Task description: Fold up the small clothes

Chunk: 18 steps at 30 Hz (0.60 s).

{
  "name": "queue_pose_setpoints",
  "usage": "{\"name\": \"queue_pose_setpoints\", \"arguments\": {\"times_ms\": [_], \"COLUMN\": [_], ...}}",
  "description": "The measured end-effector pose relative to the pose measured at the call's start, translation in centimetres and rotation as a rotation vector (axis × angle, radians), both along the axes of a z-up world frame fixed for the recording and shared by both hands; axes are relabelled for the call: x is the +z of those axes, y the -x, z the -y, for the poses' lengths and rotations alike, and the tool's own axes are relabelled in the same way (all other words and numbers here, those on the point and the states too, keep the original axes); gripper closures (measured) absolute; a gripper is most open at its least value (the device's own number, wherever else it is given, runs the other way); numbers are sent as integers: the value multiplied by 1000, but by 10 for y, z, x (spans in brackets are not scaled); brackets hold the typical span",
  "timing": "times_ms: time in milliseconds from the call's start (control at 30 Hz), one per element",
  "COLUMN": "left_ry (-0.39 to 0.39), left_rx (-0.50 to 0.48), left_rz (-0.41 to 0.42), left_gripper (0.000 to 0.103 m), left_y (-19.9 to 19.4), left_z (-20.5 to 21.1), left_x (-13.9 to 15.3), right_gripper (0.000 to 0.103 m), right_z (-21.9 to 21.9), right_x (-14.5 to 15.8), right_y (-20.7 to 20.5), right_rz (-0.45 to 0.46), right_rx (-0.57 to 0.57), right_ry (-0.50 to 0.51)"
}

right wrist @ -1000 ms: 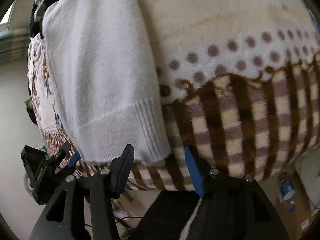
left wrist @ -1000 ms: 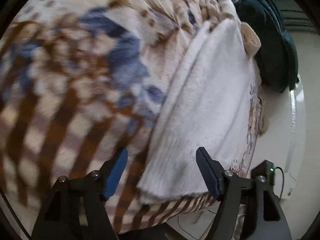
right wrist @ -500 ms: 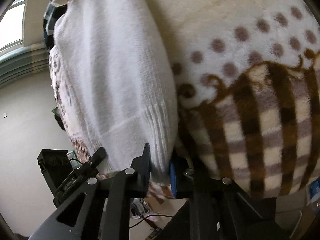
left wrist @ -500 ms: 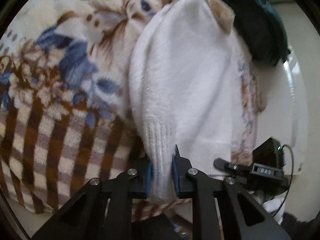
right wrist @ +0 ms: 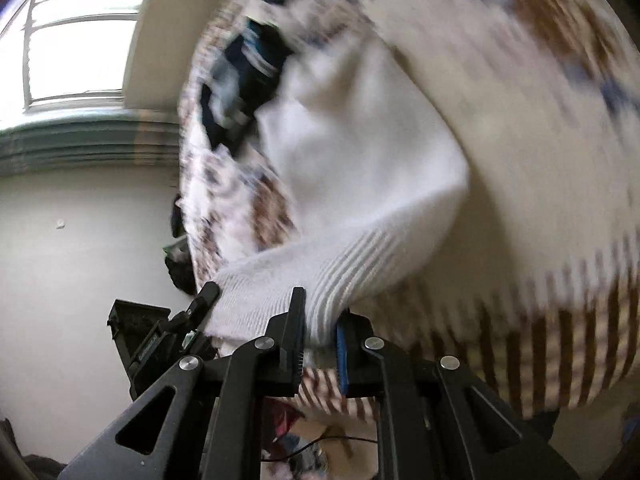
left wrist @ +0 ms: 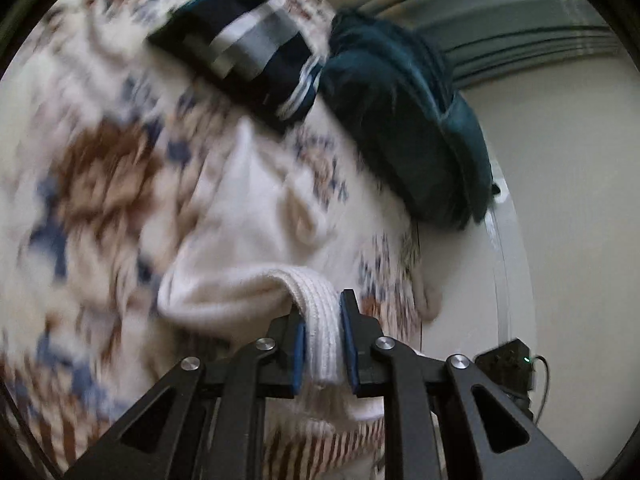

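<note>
Gripping the ribbed hem of a white knit sweater (left wrist: 256, 240), the left tongs (left wrist: 322, 344) and right tongs (right wrist: 318, 336) each pinch one corner, closed on the fabric. Ahead of both, the sweater's body lies on a patterned blanket (left wrist: 92, 168); beyond sit dark folded clothes (left wrist: 248, 48). Carrying both corners forward level should keep the fold square.

White knit sweater (left wrist: 256, 248), ribbed hem lifted off the blanket (left wrist: 80, 208).

Bedroom: blanket-covered bed (left wrist: 100, 184), window (right wrist: 80, 44), piled clothes (left wrist: 404, 120).
</note>
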State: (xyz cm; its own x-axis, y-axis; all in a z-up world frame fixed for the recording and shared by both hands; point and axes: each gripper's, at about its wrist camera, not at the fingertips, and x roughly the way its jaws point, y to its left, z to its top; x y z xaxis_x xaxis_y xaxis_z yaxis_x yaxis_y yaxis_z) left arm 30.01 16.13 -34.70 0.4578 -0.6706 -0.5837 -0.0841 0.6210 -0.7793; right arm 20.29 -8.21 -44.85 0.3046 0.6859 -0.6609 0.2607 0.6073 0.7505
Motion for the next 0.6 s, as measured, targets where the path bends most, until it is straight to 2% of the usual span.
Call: {"name": "queue_pose_setpoints", "arguments": {"times_ms": [100, 200, 367, 433, 467, 500, 567, 600], "left_ry": [-29, -58, -79, -74, -76, -64, -30, -6], "left_rx": [0, 18, 59, 96, 133, 159, 214, 229], "left_rz": [36, 21, -88, -162, -189, -189, -170, -157], "left_gripper": [89, 89, 87, 76, 63, 46, 40, 40], "left_y": [-52, -112, -198, -221, -227, -228, -225, -219], "left_z": [4, 11, 14, 9, 3, -2, -14, -19], "left_x": [6, -13, -70, -95, -103, -105, -105, -102], "right_gripper": [90, 90, 90, 89, 89, 85, 60, 31], "right_z": [1, 6, 10, 11, 13, 15, 21, 26], "right_x": [23, 31, 2, -21, -35, -49, -71, -74], "right_y": [-56, -118, -227, -271, -286, -303, -326, -332], "right_rz": [70, 116, 111, 84, 58, 26, -13, -8], "right_rx": [4, 6, -11, -4, -4, -12, -4, -10], "right_ry": [35, 68, 116, 117, 108, 95, 83, 84]}}
